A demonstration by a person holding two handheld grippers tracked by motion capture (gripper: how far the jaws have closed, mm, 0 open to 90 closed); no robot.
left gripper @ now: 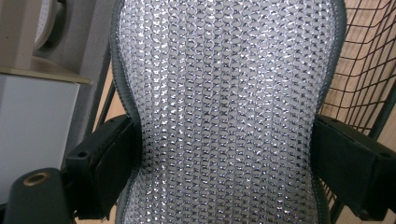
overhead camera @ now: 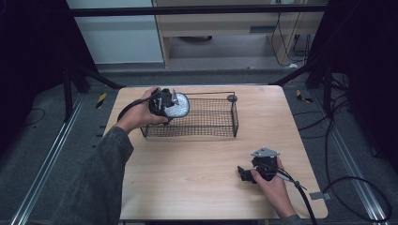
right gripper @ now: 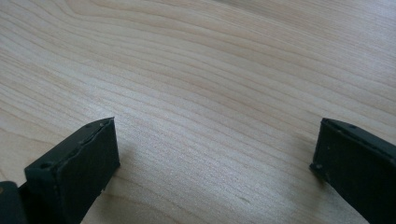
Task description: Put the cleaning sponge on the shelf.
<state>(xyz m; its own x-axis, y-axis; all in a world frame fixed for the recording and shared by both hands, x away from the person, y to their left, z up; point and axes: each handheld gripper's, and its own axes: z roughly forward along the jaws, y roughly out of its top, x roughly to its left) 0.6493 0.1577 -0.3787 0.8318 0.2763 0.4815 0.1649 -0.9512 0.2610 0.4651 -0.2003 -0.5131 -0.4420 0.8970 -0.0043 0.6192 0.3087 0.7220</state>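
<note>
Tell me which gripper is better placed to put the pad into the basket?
Left. The left gripper already clamps the silver mesh pad between its jaws, right above the wire basket's left end. The right gripper rests open on the table, apart from the basket, holding nothing.

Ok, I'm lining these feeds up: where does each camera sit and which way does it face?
High view: above the person's side, looking forward and down on the table; forearms, both hands.
Left gripper view: on the left gripper, facing the silvery mesh pad it clamps; jaws.
Right gripper view: on the right gripper, facing tabletop; open jaws.
Shared: pad, wire basket.
</note>
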